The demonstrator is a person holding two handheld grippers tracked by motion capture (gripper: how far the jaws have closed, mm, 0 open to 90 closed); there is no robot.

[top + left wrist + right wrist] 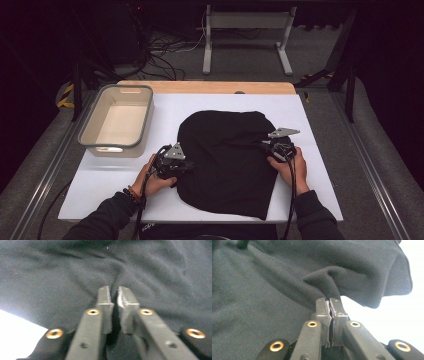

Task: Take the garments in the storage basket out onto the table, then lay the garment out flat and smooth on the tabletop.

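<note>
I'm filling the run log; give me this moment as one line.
left gripper: shut on black cloth | right gripper: shut on black cloth | bin: empty

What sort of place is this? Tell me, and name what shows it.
Probably a lab or recording studio, not a home: dark surroundings, loose black cables on the grey carpet, a white metal desk frame, and a white-topped work table bearing a black cloth garment.

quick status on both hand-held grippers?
Left hand-held gripper: shut on the black cloth, pinching a fold.
Right hand-held gripper: shut on the cloth's edge, lifting a fold.
</note>
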